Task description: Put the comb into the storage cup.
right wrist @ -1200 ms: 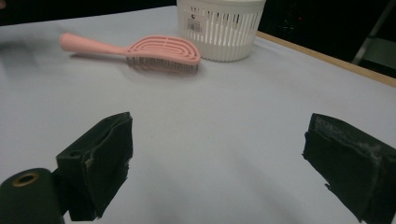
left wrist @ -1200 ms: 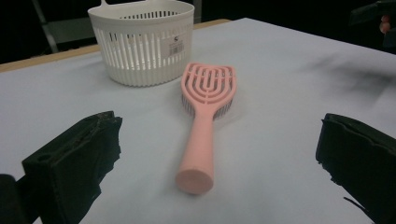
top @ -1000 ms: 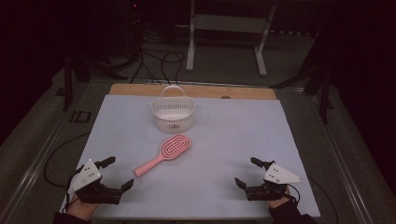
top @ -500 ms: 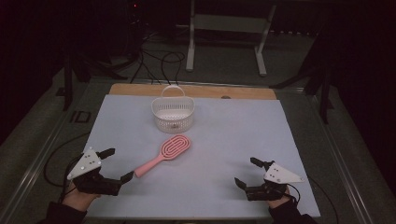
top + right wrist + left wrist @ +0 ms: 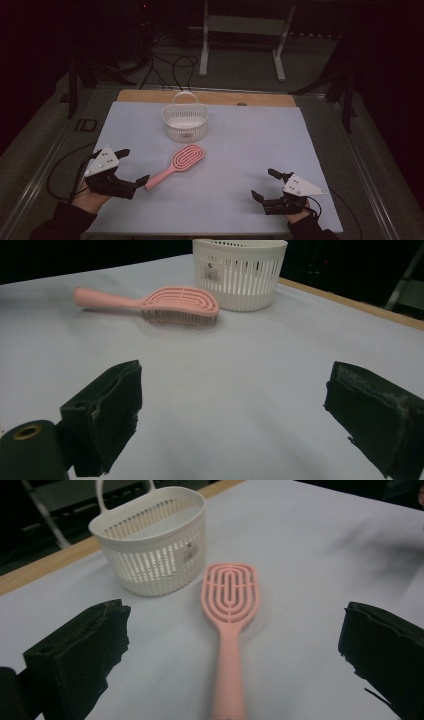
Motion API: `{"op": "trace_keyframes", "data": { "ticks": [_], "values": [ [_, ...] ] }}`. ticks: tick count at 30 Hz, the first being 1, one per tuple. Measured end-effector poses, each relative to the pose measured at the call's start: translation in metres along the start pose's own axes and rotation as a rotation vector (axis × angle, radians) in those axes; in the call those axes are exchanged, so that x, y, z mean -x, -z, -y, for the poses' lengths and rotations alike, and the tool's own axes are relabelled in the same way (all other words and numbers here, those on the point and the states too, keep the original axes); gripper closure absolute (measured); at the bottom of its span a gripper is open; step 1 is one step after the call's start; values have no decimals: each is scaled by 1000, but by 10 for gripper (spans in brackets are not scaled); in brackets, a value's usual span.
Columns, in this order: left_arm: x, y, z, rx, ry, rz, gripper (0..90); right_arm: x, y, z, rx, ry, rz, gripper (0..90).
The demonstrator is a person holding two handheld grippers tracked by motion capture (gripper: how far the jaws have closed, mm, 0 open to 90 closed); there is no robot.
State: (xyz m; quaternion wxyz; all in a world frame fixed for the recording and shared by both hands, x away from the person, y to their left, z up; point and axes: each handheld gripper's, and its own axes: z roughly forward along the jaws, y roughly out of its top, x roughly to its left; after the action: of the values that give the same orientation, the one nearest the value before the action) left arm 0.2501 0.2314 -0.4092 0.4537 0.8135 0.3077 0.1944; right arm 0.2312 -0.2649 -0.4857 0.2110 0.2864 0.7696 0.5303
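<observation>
Pink brush [image 5: 150, 302] bristles (right gripper view), basket [image 5: 240, 271]

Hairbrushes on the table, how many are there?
1. The pink hairbrush lies bristles-down on the table, just in front of the white basket, its handle pointing at the open left gripper.

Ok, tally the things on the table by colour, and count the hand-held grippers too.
Pink: 1, the hairbrush
White: 1, the basket
Black: 2, the left hand-held gripper and the right hand-held gripper
Total: 4
</observation>
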Motion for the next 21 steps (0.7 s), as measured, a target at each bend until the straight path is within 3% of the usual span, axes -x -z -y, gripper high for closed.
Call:
{"op": "trace_keyframes", "data": {
  "ticks": [10, 21],
  "values": [
    [0, -15, -13, -50, -48, 9, 0, 0, 0, 0, 12, -8, -10, 81],
    [-2, -32, -22, -119, -56, 22, 0, -1, 0, 0, 5, -13, -12, 81]
  ]
}}
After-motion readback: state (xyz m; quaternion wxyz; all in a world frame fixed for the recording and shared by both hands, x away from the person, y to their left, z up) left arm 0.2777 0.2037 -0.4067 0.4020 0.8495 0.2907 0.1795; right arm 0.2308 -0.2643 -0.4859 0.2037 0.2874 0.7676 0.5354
